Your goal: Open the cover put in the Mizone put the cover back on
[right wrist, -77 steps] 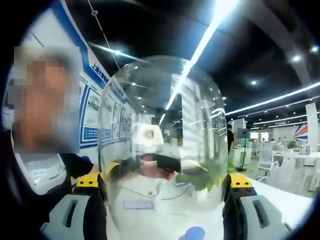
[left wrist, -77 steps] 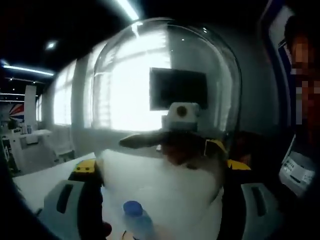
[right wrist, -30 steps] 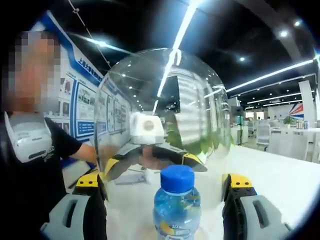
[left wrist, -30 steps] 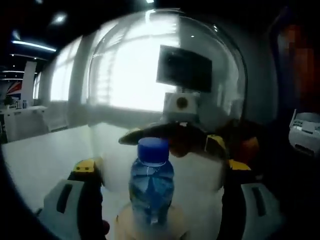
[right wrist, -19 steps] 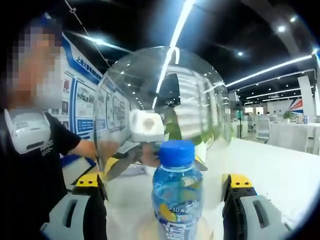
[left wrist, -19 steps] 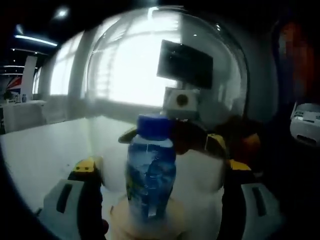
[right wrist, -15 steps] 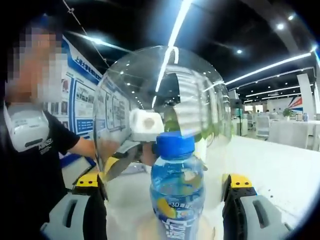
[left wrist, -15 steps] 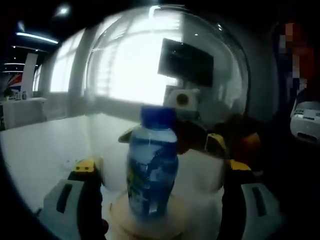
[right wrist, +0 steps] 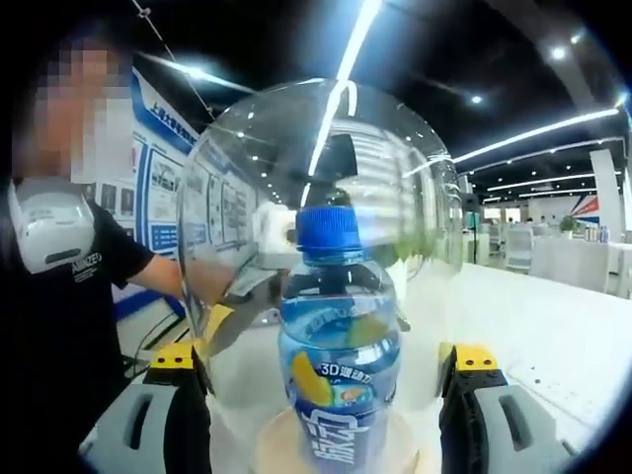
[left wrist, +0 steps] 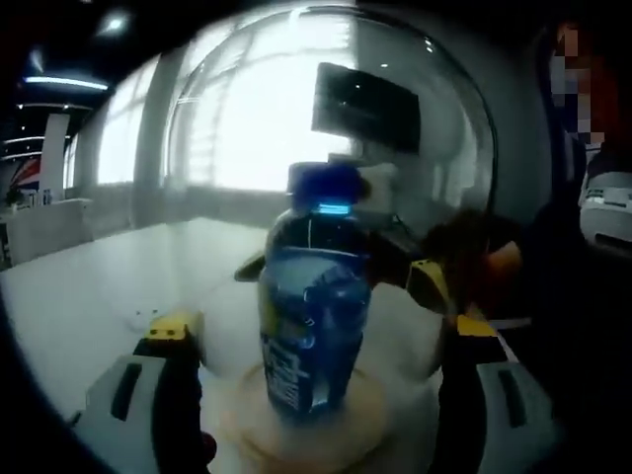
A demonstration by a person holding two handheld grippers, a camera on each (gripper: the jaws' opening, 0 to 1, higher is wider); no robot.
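In the left gripper view, the left gripper (left wrist: 314,395) has its jaws spread wide, pressed against either side of the clear dome cover (left wrist: 247,109). Between them a blue-capped bottle (left wrist: 314,326) stands upright on a round wooden base (left wrist: 385,430), under the dome, on the white table (left wrist: 89,286). In the right gripper view, the right gripper (right wrist: 324,400) likewise clamps the cover (right wrist: 395,168) from its sides (the left gripper shows through the glass), with the bottle (right wrist: 339,355) centred on the base (right wrist: 276,439). A person's arm (right wrist: 158,276) reaches in from the left.
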